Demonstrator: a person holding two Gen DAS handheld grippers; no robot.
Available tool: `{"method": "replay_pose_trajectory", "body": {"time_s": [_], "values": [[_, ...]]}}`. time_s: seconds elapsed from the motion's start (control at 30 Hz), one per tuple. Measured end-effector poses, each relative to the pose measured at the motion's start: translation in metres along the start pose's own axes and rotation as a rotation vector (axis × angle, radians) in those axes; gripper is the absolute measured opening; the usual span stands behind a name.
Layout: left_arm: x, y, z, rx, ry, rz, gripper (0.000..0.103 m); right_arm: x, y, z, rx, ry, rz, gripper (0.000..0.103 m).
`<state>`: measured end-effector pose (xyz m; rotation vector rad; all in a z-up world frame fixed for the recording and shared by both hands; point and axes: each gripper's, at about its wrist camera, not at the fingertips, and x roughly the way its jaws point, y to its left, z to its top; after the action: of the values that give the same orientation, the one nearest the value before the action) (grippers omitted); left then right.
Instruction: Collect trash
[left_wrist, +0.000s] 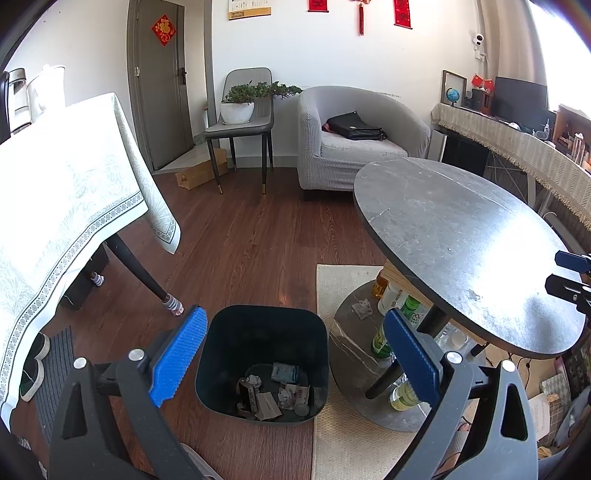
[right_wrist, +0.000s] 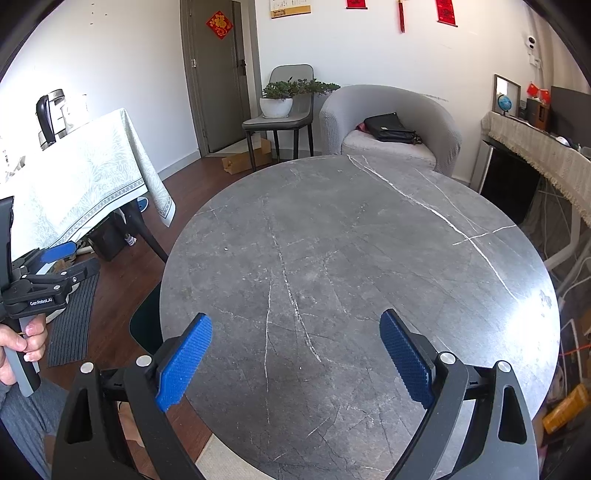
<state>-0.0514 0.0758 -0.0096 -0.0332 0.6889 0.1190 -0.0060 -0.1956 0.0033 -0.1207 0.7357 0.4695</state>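
Observation:
A dark trash bin (left_wrist: 317, 343) stands on the wood floor beside the round grey marble table (left_wrist: 461, 240). Inside it lie several crumpled papers and wrappers (left_wrist: 275, 391). My left gripper (left_wrist: 293, 341) hangs open right above the bin, nothing between its blue pads. In the right wrist view my right gripper (right_wrist: 295, 345) is open over the bare marble tabletop (right_wrist: 351, 240), holding nothing. The left gripper (right_wrist: 59, 258) also shows at that view's left edge, held by a hand (right_wrist: 22, 343). The right gripper's tip (left_wrist: 572, 275) peeks in at the left wrist view's right edge.
Bottles (left_wrist: 380, 343) and a crumpled scrap (left_wrist: 362, 308) sit on the table's lower shelf above a beige rug (left_wrist: 343, 443). A cloth-covered table (left_wrist: 66, 206) stands at the left, a grey armchair (left_wrist: 354, 140) with a black bag and a chair with a potted plant (left_wrist: 240, 107) behind.

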Motion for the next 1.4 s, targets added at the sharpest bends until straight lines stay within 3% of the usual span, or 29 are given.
{"method": "replay_pose_trajectory", "body": {"time_s": [1.4], "values": [[0.0039,0.0011,-0.0006,0.006,-0.002,0.003,0.098,0.0007,0.0013,0.0004,-0.01,0.0,-0.003,0.095]]}}
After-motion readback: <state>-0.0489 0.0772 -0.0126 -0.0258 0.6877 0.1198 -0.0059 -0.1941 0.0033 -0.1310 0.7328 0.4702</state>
